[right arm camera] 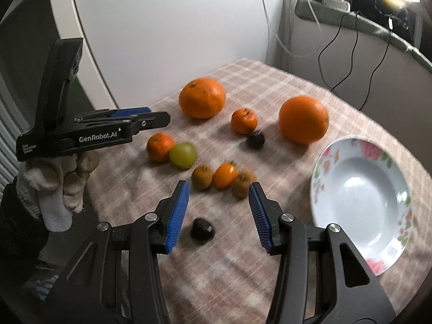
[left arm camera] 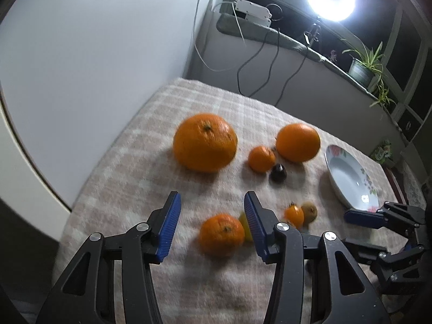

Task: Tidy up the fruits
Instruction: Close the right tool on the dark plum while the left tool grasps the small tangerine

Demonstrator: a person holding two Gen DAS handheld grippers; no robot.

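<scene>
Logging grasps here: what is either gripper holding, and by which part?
Nothing. The left gripper and right gripper are both open and empty above the fruit.

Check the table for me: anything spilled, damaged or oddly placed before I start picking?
Nothing stands out. The floral plate sits empty and level on the checked cloth; the fruits lie loose and look intact, though blurred. Both the left gripper and right gripper are open and hold nothing.

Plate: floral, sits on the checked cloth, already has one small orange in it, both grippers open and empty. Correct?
Not quite. The plate holds nothing; the right wrist view shows its bowl bare. All the fruit, including the small orange, lies on the checked cloth. The rest stands: left gripper and right gripper are open and empty.
</scene>
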